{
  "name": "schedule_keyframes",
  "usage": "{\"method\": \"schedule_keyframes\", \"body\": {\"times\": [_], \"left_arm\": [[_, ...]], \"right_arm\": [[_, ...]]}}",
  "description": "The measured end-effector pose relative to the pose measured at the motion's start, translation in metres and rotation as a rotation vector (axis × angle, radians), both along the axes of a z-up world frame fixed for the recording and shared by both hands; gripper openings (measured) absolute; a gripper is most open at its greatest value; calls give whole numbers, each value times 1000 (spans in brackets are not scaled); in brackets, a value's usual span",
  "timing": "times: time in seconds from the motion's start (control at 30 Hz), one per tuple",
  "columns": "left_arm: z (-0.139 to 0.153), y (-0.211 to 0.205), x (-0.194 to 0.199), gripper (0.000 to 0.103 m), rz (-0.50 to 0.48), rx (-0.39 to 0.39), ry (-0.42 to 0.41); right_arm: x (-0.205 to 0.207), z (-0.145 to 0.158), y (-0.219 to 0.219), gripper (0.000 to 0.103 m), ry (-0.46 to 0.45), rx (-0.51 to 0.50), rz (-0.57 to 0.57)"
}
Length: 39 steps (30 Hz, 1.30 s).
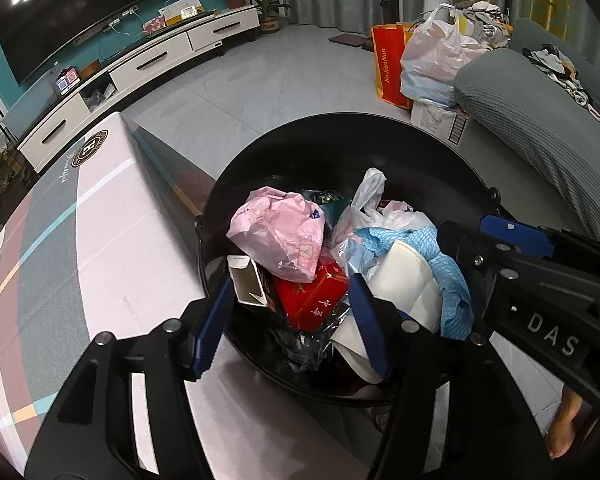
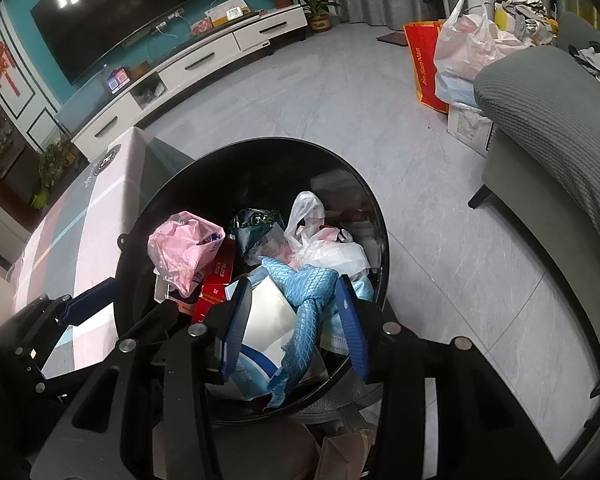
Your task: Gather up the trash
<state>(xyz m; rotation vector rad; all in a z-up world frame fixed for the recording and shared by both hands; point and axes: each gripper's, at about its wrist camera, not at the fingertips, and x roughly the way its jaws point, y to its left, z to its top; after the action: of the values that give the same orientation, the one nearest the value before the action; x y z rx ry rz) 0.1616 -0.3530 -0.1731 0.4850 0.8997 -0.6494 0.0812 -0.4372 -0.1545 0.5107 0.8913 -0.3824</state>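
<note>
From the left wrist camera, the left gripper (image 1: 292,320) hung over a round, glossy black bin (image 1: 300,136), its ribbed blue pads well apart and pressing on nothing; a red cardboard box (image 1: 314,294) lay in the bin below the gap. A crumpled pink plastic bag (image 1: 280,232) sat on top of that box, a small open white carton (image 1: 246,282) leaned at the bin's left wall, and a quilted blue cloth (image 1: 448,276) draped over a smooth white folded piece. The bin stood just beside a low table with a pastel striped cloth (image 1: 60,232). From the right wrist camera, the right gripper (image 2: 296,320) pointed down into the same bin (image 2: 256,152), its blue pads apart on either side of the twisted blue cloth (image 2: 308,300); whether they touched it could not be told. A thin white bag (image 2: 316,236) and a dark green wrapper (image 2: 256,228) lay further back.
</note>
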Motion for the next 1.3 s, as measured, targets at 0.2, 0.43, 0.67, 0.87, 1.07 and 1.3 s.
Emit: {"method": "schedule_keyframes", "body": {"times": [0.2, 0.43, 0.67, 0.87, 1.07, 1.3], "left_arm": [[2, 1, 1, 72, 8, -4, -4], [3, 3, 0, 74, 5, -6, -13], [5, 4, -2, 85, 9, -6, -31], [8, 8, -2, 92, 20, -6, -47], [14, 13, -3, 97, 32, -14, -61], [21, 17, -7, 100, 39, -17, -78]], "right_arm": [[-1, 1, 0, 46, -3, 0, -6], [-3, 4, 0, 55, -15, -7, -13], [-3, 6, 0, 61, -19, -18, -20], [-6, 12, 1, 70, -28, -47, -33], [-8, 16, 1, 76, -34, -63, -41], [-13, 23, 5, 85, -47, -84, -48]]}}
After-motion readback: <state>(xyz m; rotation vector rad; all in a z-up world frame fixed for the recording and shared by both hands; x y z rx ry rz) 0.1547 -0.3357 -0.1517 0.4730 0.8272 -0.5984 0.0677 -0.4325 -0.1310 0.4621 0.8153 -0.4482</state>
